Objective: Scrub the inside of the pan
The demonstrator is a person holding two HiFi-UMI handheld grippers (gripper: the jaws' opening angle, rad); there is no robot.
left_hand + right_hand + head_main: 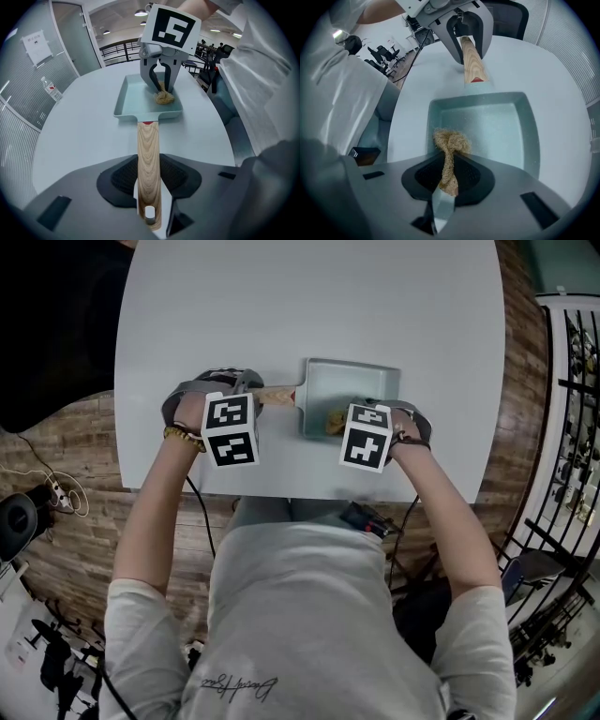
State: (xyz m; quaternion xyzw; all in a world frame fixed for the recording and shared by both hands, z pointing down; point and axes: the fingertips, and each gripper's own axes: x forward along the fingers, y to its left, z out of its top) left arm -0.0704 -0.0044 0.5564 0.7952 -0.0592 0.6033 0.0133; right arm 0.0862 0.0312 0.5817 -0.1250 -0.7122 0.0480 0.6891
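Note:
A pale green rectangular pan (361, 381) (140, 96) (497, 126) lies on the grey table (281, 296), its wooden handle (274, 396) (148, 159) (471, 58) pointing left in the head view. My left gripper (246, 390) (149, 187) is shut on that handle. My right gripper (349, 423) (446, 176) is shut on a tan fibrous scrubber (334, 422) (164, 97) (450, 145), which rests on the pan's floor by its near wall. Both grippers point steeply down.
The table's near edge (300, 493) runs just below both hands. A water bottle (50, 89) stands at the table's far side in the left gripper view. A black railing (572, 427) and wooden floor lie to the right.

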